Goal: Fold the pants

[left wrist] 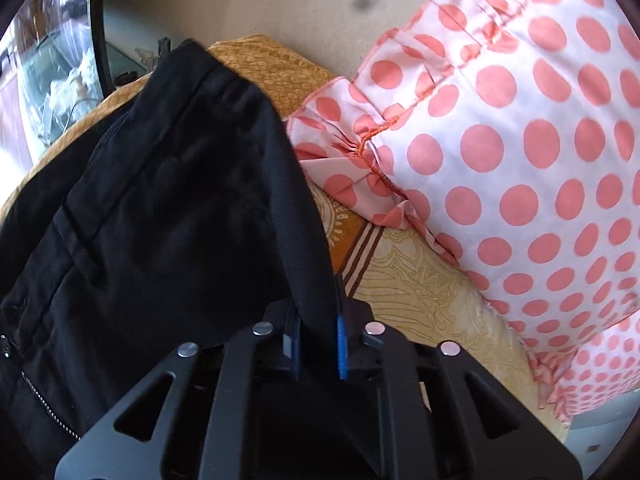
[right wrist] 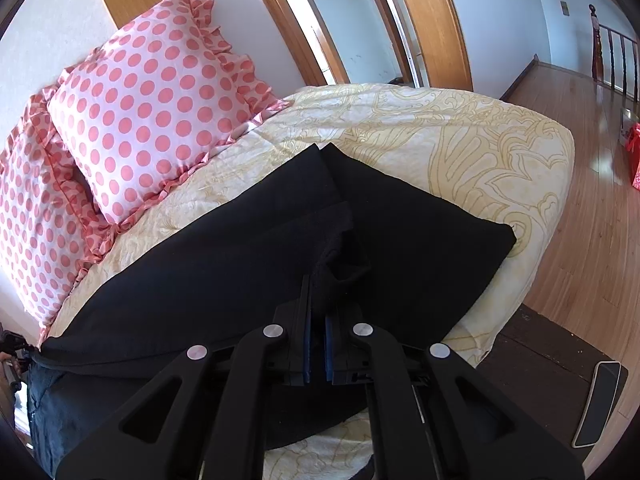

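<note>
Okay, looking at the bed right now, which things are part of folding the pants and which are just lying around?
Part of the job:
black pants
left gripper, shut on the pants
right gripper, shut on the pants
bed cover, the surface under the pants

Just lying about:
polka-dot pillows
red bag on the floor

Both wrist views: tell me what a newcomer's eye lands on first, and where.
The black pants dominate, spread across the yellow patterned bedspread, with the left gripper and the right gripper each pinching a fold of the cloth. Next come the pink polka-dot pillows, stacked at the head of the bed against the white wall.
</note>
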The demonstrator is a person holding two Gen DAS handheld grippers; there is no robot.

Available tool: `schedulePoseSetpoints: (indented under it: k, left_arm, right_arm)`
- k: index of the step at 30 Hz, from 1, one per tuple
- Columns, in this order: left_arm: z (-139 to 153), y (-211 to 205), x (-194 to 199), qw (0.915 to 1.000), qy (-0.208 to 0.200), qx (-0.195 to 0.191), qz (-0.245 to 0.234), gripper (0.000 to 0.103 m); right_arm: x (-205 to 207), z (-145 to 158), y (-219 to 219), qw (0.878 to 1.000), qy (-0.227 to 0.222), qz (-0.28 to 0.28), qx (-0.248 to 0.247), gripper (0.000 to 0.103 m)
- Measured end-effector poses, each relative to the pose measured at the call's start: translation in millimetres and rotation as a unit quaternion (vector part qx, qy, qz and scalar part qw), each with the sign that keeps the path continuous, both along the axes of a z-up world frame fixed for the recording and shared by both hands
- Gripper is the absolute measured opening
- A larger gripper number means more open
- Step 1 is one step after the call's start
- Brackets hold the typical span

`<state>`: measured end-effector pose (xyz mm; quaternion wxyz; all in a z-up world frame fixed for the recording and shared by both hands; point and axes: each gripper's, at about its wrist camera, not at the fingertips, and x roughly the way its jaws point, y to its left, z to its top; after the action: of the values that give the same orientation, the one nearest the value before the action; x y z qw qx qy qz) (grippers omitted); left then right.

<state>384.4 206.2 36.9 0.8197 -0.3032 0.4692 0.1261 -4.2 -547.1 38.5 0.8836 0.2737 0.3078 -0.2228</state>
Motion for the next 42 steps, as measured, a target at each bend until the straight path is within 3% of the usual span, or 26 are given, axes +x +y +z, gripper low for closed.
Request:
schedulePoseSetpoints:
  k: [8,10,15,19,23,26,28,29,32,33,38,41,42]
  left_arm:
    - [49.0,11.2,-74.2,0.9969,-0.075,-0.002,-0.023,0.006]
    - [67.7,13.8,-110.4,0.9942,-0.103,-0.001,-0.031,0.006]
    - [98.0,10.4,-215.4,0.9843,-0.167,0.044,-0.037,0.007]
    - [70.5,10.6,-303.1,0.9818,-0.181,0.056,-0.009,0.007]
    - [4.5,12.0,-362.1,0.9891,-0.141,0.025,0.036,0.007]
    - [-19.7,7.8,-378.2,0.9879,-0.143,0.032,0.051,0.008]
    - [-20.8,4.2,-380.7,0.9864,-0.150,0.042,0.053,0.012]
    - [-19.6,3.4,-381.0,0.9854,-0.154,0.045,0.056,0.017]
    - [-15.7,7.4,-378.7,0.9828,-0.165,0.034,0.077,0.044]
    - [-14.7,10.1,-378.8,0.9818,-0.166,0.031,0.086,0.047]
    - [-12.6,34.3,-382.6,0.9745,-0.179,-0.006,0.134,0.047]
    - [-17.6,53.8,-378.6,0.9720,-0.174,-0.041,0.152,0.043]
    - [-19.3,59.1,-376.6,0.9709,-0.175,-0.054,0.154,0.025]
  right_arm:
    - [6.1,16.3,-11.0,1.000,-0.024,0.007,0.012,0.004]
    - [8.6,30.2,-12.8,0.999,-0.036,0.009,-0.003,0.004]
    - [3.8,56.4,-17.5,0.998,-0.058,0.000,-0.027,0.004]
    - [-3.9,39.2,-22.4,0.999,-0.026,-0.014,-0.025,0.004]
    - [-11.3,9.7,-31.0,0.999,-0.002,-0.032,0.014,0.004]
    - [-11.5,0.9,-32.0,0.999,0.003,-0.035,0.023,0.004]
    - [-9.5,2.4,-30.1,0.999,0.003,-0.034,0.017,0.004]
    - [-9.2,4.1,-29.6,0.999,0.000,-0.033,0.016,0.004]
    - [-9.8,8.4,-30.5,0.999,-0.007,-0.033,0.019,0.004]
    - [-9.9,9.0,-31.1,0.999,-0.008,-0.033,0.020,0.004]
    - [-7.7,10.5,-31.7,0.999,-0.011,-0.033,0.021,0.004]
    - [-6.4,10.0,-31.7,0.999,-0.012,-0.033,0.021,0.004]
    - [-4.4,10.6,-32.1,0.999,-0.012,-0.032,0.021,0.004]
